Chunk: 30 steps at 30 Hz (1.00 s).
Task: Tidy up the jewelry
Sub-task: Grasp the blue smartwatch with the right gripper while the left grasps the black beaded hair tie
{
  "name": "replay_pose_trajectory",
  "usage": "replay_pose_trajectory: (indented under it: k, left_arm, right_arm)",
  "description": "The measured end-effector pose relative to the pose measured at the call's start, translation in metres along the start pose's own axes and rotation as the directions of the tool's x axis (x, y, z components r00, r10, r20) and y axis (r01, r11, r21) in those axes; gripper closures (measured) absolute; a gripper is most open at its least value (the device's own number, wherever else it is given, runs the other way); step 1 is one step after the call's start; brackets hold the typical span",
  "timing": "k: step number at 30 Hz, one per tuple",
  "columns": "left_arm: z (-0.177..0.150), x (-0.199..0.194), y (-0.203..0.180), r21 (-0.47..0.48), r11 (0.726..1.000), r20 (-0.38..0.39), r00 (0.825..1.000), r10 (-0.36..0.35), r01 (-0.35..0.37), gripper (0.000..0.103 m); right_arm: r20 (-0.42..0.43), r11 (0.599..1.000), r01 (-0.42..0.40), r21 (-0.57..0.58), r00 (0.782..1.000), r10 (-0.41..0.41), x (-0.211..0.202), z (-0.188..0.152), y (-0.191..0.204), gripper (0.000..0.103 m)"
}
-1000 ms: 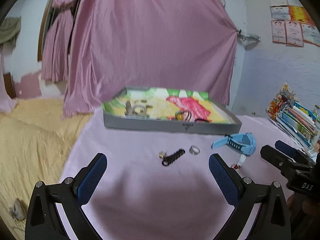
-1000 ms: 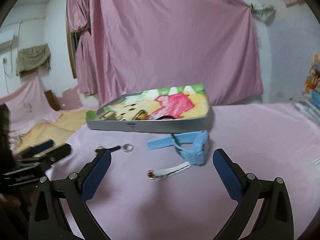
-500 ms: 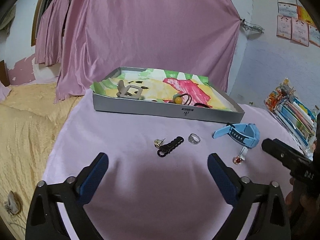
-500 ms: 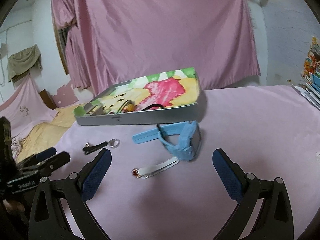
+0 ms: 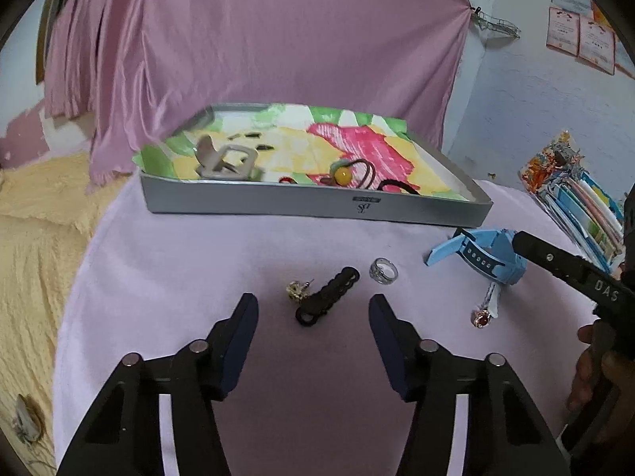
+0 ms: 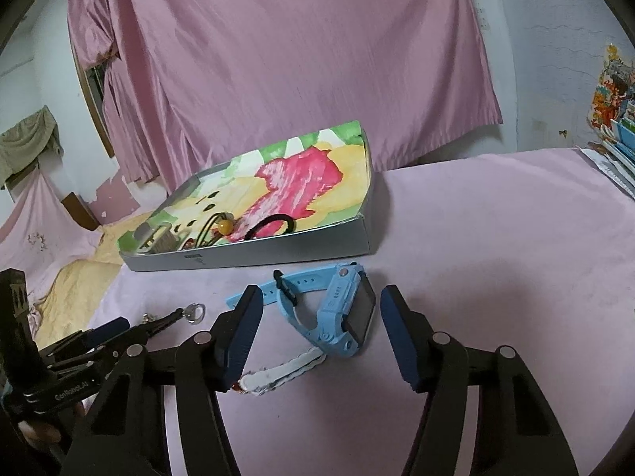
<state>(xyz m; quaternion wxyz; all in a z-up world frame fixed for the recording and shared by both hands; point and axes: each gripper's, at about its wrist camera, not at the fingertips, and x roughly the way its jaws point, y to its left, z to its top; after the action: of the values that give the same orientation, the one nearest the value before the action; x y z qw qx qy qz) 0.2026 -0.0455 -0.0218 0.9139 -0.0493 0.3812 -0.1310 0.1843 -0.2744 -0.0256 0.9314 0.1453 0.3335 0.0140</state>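
Observation:
On the pink cloth lie a black hair clip (image 5: 326, 296), a small gold earring (image 5: 297, 290), a silver ring (image 5: 383, 270), a blue watch (image 5: 492, 260) and a white band with a red stone (image 5: 485, 313). My left gripper (image 5: 312, 313) is open, its jaws on either side of the clip, empty. My right gripper (image 6: 319, 309) is open around the blue watch (image 6: 341, 313), with the white band (image 6: 285, 371) near its left finger. A grey tray (image 5: 278, 200) with a colourful lining holds hair ties and a buckle piece.
A pink curtain hangs behind the tray (image 6: 317, 242). A stack of books (image 5: 583, 198) stands at the right edge. A yellow blanket (image 5: 35, 238) lies left of the cloth. The right gripper's body (image 5: 571, 273) reaches in from the right in the left wrist view.
Both grippers have moved forward and down. The left one now straddles the black clip and the right one straddles the blue watch. Both sets of jaws have narrowed somewhat. Nothing is held.

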Motion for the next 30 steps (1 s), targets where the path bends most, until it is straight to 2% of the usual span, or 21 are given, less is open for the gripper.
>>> replay_pose_trajectory:
  k: [6, 7, 8, 10, 12, 18, 21, 26, 30]
  left_arm:
    - [0.002, 0.009, 0.001, -0.024, 0.999, -0.040, 0.998, -0.048, 0.047, 0.054]
    - [0.002, 0.010, -0.001, -0.020, 0.998, -0.043, 0.998, -0.054, 0.053, 0.058]
    - [0.002, 0.010, -0.002, -0.014, 0.998, -0.047, 0.997, -0.062, 0.061, 0.063]
    - [0.002, 0.012, -0.006, -0.001, 0.997, -0.053, 0.996, -0.073, 0.073, 0.067]
    - [0.002, 0.013, -0.009, 0.011, 0.996, -0.058, 0.994, -0.091, 0.091, 0.069]
    - [0.004, 0.015, -0.015, 0.042, 0.991, -0.073, 0.989, -0.126, 0.129, 0.073]
    - [0.007, 0.019, -0.019, 0.063, 0.992, -0.084, 0.991, -0.103, 0.108, 0.076]
    - [0.009, 0.023, -0.025, 0.100, 0.994, -0.089, 0.996, -0.027, 0.035, 0.088]
    - [0.009, 0.022, -0.025, 0.101, 0.995, -0.089, 0.996, -0.018, 0.027, 0.089]
  right_arm:
    - [-0.057, 0.999, 0.034, -0.040, 0.998, -0.037, 0.012, 0.005, 0.008, 0.047]
    - [-0.070, 0.999, 0.036, -0.040, 0.997, -0.039, 0.014, 0.006, 0.007, 0.047]
    - [-0.087, 0.999, 0.034, -0.038, 0.996, -0.037, 0.018, 0.007, 0.007, 0.047]
    - [-0.105, 0.999, 0.032, -0.040, 0.994, -0.036, 0.021, 0.009, 0.007, 0.047]
    - [-0.121, 0.999, -0.001, -0.041, 0.993, -0.004, 0.026, 0.009, 0.009, 0.046]
    - [-0.122, 0.998, -0.010, -0.064, 0.993, 0.002, 0.029, 0.010, 0.015, 0.046]
    - [-0.126, 0.997, -0.007, -0.079, 0.992, -0.003, 0.033, 0.012, 0.017, 0.046]
    - [-0.129, 0.996, 0.003, -0.087, 0.992, -0.014, 0.036, 0.013, 0.017, 0.047]
    - [-0.127, 0.996, 0.017, -0.091, 0.991, -0.028, 0.035, 0.013, 0.016, 0.054]
